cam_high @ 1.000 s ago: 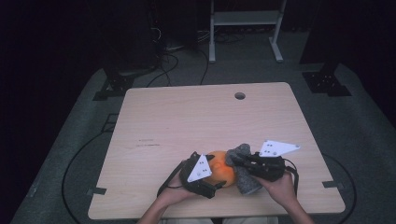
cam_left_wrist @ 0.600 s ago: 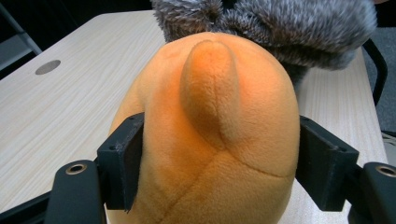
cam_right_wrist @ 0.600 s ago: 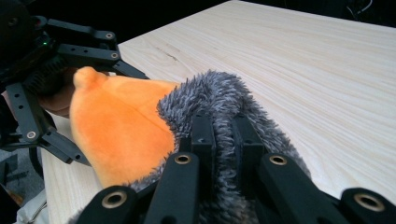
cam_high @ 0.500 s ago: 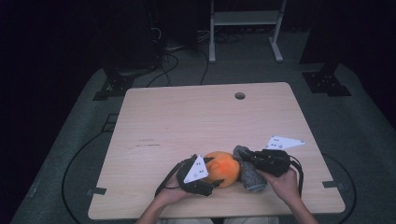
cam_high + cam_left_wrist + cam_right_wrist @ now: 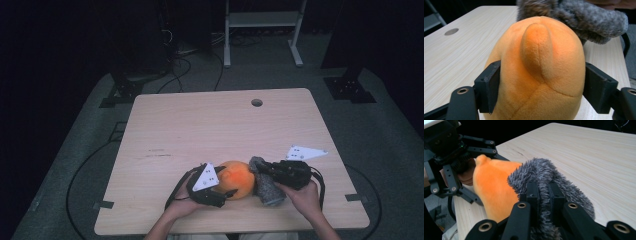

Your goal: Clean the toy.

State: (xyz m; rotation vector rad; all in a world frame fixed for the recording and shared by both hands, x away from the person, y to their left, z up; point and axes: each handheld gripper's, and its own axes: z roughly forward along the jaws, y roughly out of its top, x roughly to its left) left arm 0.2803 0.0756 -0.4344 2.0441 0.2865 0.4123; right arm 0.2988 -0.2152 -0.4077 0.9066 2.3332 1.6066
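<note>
A round orange plush toy point(image 5: 236, 179) lies near the table's front edge, with a grey furry piece point(image 5: 266, 186) against its right side. My left gripper point(image 5: 229, 182) comes in from the left. Its jaws have just been closing, and both pads point(image 5: 489, 85) now press into the orange plush point(image 5: 536, 65). My right gripper point(image 5: 262, 173) reaches in from the right and is shut on the grey fur point(image 5: 544, 175), which bulges around its jaws. In the right gripper view the orange plush point(image 5: 491, 185) sits behind the fur, with the left gripper point(image 5: 461, 157) beyond it.
The wooden table point(image 5: 210, 125) has a small round hole point(image 5: 257, 102) near its far edge. Beyond it stand a white frame point(image 5: 262, 20) and dark stands, with cables on the floor. A person's hands hold both grippers at the front edge.
The right gripper and the grey fur have shifted slightly right, so more of the orange plush shows. The left gripper has stayed in place against the plush.
</note>
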